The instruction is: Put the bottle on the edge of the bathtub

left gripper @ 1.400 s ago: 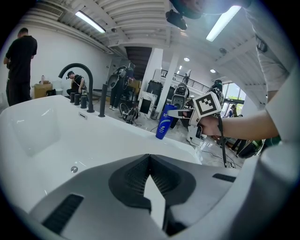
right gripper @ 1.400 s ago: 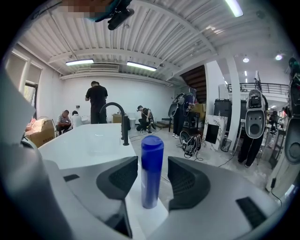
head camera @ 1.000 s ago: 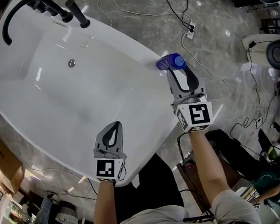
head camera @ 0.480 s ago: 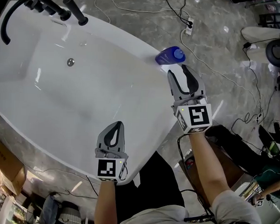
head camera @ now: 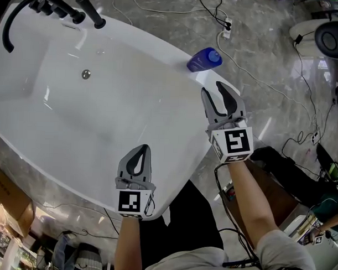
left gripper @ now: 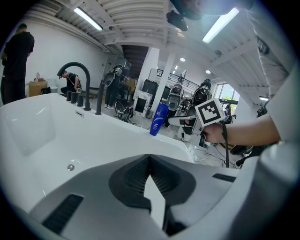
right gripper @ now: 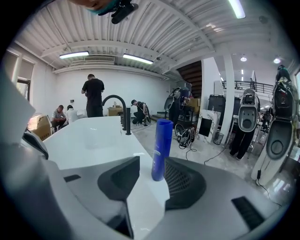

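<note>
Both my elbows and my torso are running off the bottom of the head view, so I'm only seeing forearms and sleeves. The left gripper (head camera: 142,149) is hovering over the near side of the bathtub (head camera: 173,159), pointing forward and down, with its jaws pressed fully together and gripping nothing. The right gripper (head camera: 213,89) is reaching out over the tub's right-hand rim, also tilted downward. Its jaws are standing wide, though they have just been closing a little, and nothing is sitting between the pads. Just beyond its tips the blue bottle (right gripper: 161,149) is standing upright on the tub's edge, apart from both jaws. I'm not making out its label in any view. Farther off, the black faucet (left gripper: 87,89) is arching over the tub's far end. The people standing in the room behind it are showing too small for me to tell anything more.
</note>
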`<state>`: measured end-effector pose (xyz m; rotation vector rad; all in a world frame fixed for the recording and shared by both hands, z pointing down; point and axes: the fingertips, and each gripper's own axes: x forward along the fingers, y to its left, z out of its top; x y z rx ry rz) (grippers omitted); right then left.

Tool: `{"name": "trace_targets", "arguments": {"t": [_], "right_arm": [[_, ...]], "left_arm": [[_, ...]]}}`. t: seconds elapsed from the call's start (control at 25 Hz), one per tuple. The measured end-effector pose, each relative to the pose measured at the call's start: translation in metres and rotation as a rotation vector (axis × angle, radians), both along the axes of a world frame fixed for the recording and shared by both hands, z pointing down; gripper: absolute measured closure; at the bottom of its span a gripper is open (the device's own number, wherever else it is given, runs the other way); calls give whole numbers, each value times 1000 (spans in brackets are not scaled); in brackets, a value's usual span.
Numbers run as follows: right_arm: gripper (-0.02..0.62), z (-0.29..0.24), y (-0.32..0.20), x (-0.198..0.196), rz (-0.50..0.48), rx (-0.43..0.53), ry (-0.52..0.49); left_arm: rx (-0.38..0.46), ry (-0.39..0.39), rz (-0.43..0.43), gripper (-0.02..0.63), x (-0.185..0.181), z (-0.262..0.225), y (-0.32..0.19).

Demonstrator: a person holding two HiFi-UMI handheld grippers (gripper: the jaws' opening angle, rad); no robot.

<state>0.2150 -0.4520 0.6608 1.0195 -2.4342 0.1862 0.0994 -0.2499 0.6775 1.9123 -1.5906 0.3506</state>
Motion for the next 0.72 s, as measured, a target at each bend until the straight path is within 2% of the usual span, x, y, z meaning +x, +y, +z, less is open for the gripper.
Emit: {"name": "trace_targets", "arguments": {"t": [0.12, 0.32, 0.72], "right_arm": [[460, -3, 10, -1, -2, 11, 6], [561, -6, 31, -5, 5, 32, 13], [588, -6, 81, -31, -21, 30, 20]], "left_arm": [[1, 2, 5, 595, 0, -2, 7], [-1, 3, 13, 595, -4, -5, 23], [8, 4, 16, 595, -27, -9, 58]]}}
